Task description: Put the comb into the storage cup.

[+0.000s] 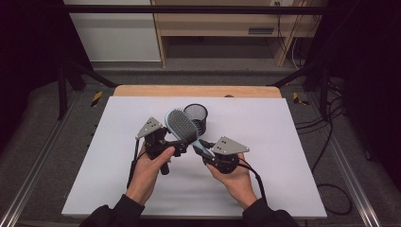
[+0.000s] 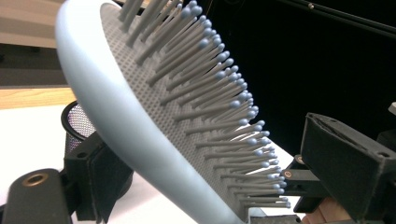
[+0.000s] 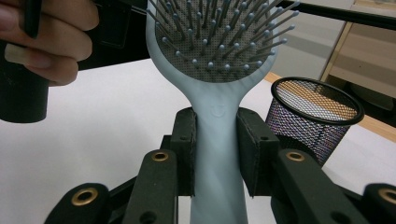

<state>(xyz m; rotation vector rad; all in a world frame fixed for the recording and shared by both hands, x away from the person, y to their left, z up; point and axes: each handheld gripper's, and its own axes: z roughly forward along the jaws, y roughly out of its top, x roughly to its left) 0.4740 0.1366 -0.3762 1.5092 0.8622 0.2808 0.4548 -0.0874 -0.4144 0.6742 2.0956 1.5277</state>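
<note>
Here we hold a pale blue hairbrush [image 1: 182, 125] in the air above the middle of the white worktop [image 1: 283, 142], a little closer to the far edge than to the near one. The right claw [image 1: 204, 150] is closed on the handle of the brush; in the right gripper view the two black pads press on both sides of the handle [image 3: 215, 154], and the handle passes straight up between them. The head of the brush, with its grey bristles [image 3: 219, 32], stands above that claw and leans toward the far left.

The left claw [image 1: 176, 147] is at the head of the brush. In the left gripper view the head [image 2: 140, 126] lies slanted between the two jaws: the rim of the head meets the one jaw low at the left, and the other jaw stands apart from the bristle tips [image 2: 261, 140] at the right. So this claw is open around the head and does not clamp it.

A black mesh cup [image 1: 196, 116] stands upright on the worktop just behind the brush, toward the far edge. In the high view the brush head covers a part of its left side.
</note>
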